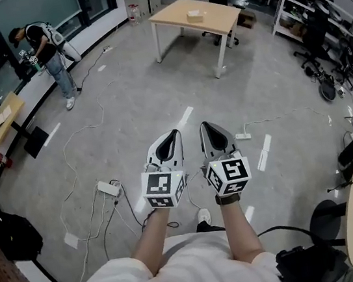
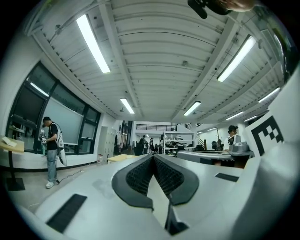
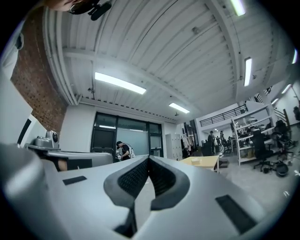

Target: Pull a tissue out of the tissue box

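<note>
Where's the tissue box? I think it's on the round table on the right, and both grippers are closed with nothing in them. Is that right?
Not quite. The tissue box sits on the rectangular wooden table far ahead, as the head view shows. The rest holds: the left gripper and right gripper both have their fingers together, nothing between them.

Left gripper [image 1: 174, 134] and right gripper [image 1: 204, 126] side by side at lower centre; tissue box [image 1: 194, 15] on a table [image 1: 218, 22] at top centre, well apart; person [image 1: 47, 48] upper left, shelving [image 1: 307, 2] upper right, power strip [image 1: 109, 188] on the floor lower left
</note>
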Available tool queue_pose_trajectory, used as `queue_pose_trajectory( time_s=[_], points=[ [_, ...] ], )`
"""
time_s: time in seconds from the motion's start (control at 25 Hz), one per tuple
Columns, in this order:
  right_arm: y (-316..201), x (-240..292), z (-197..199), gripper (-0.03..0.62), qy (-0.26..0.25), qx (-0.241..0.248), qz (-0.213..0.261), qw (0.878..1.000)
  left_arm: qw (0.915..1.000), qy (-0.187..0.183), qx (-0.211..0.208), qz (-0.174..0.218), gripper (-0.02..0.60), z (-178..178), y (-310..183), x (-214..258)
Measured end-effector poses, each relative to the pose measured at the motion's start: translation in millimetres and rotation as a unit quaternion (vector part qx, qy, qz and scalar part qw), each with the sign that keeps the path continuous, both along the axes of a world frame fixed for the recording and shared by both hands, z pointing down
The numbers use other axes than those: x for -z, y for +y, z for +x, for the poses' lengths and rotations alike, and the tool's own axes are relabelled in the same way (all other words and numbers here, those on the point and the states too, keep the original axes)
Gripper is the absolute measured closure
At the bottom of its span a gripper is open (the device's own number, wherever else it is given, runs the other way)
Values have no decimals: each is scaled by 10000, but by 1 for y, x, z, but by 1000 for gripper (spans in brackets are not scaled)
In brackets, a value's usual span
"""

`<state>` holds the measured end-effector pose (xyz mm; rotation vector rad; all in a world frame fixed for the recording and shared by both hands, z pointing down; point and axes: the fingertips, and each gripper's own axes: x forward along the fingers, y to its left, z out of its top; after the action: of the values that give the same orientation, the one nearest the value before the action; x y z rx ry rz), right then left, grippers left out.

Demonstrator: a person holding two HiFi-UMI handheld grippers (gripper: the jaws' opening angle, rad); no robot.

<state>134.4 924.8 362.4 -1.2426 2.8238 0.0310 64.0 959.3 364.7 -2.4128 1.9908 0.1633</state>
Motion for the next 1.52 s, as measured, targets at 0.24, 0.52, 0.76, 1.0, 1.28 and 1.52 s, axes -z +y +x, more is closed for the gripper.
queue_pose_trajectory(
  time_s=[0.24,0.52,0.76,1.0,1.28,1.52],
  points=[
    [-78,10,38,594,37,-28,226,9997,9997,-92,234,-24,580,12,-78,0],
    [-163,-24,121,594,-122,-585,-273,9978,9993,5,300,-242,580,36,-141,-21],
    [-211,-46,125,594,-121,-640,-525,9965,9984,43,246,-504,580,38,-184,-43],
    [-261,-75,77,594,94,-353,-581,9976,9978,137,64,-644,580,22,-256,-73],
    [-374,-58,26,594,241,-351,-390,9983,9978,202,-447,-444,580,2,-377,-57],
    [-476,-43,-44,594,496,-248,-235,9982,9976,328,-526,-314,580,-54,-485,-38]
  ],
)
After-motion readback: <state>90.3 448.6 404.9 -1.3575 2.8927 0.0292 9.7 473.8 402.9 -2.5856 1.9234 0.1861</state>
